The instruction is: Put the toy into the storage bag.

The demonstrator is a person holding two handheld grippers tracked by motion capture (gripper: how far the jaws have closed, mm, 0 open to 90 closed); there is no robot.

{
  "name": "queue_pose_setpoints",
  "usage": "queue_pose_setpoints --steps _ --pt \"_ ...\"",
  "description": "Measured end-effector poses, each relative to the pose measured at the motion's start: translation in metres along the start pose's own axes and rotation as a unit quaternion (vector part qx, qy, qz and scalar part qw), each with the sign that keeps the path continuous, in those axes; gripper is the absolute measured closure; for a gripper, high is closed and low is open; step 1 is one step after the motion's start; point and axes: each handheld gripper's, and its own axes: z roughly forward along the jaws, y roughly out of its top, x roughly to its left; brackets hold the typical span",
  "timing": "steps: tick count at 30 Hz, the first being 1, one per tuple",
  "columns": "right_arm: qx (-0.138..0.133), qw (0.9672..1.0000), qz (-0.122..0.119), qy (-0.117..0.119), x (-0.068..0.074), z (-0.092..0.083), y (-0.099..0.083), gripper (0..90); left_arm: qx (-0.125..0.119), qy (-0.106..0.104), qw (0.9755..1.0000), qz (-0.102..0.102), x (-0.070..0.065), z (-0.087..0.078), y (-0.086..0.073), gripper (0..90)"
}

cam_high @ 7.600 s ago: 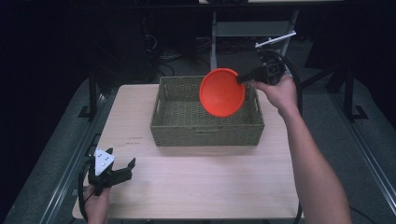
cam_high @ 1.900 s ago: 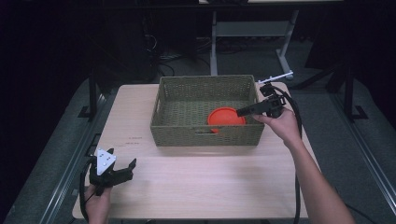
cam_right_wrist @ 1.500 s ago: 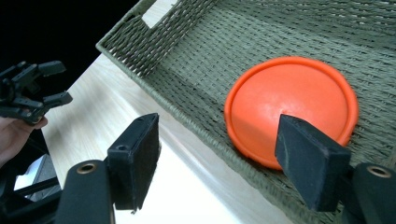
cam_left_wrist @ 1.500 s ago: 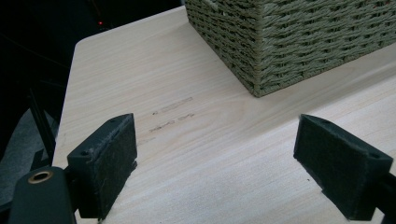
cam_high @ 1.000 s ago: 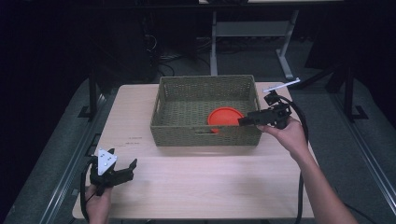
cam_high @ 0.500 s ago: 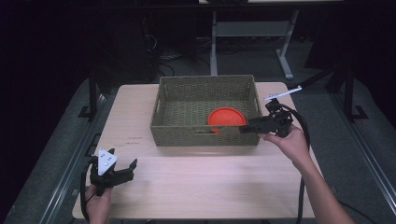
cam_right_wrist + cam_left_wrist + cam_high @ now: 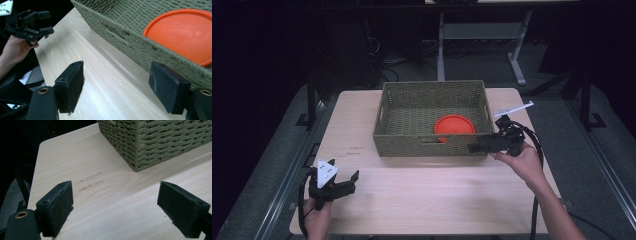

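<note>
Both pairs of fingers are spread wide with nothing between them. Right gripper [image 7: 476, 147] hangs just outside the near right corner of the basket [image 7: 432, 144], its 2 black pads [image 7: 71, 85] apart over bare table [image 7: 437, 190]. Left gripper [image 7: 343, 186] sits released near the table's front left corner, well apart from the basket. An orange plate [image 7: 454, 124] lies inside the basket, toward its near right side, partly against the front wall. My worry: the right jaws are close to the woven wall, so a careless sideways swing could catch the rim and drag or tip the basket, sliding the plate about.
</note>
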Motion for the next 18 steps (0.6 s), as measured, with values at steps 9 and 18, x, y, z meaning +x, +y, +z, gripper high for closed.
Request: queue_pose_setpoints --steps 9,18 --pt "0.002 1.0 0.001 0.003 0.0 0.002 -0.009 27.3 -0.001 0.001 1.0 -0.002 0.0 -0.001 0.0 12.8" --pt "-0.002 0.9998 0.003 0.02 -0.003 0.002 -0.027 26.8 0.002 0.001 1.0 0.002 0.0 -0.001 0.0 12.8"
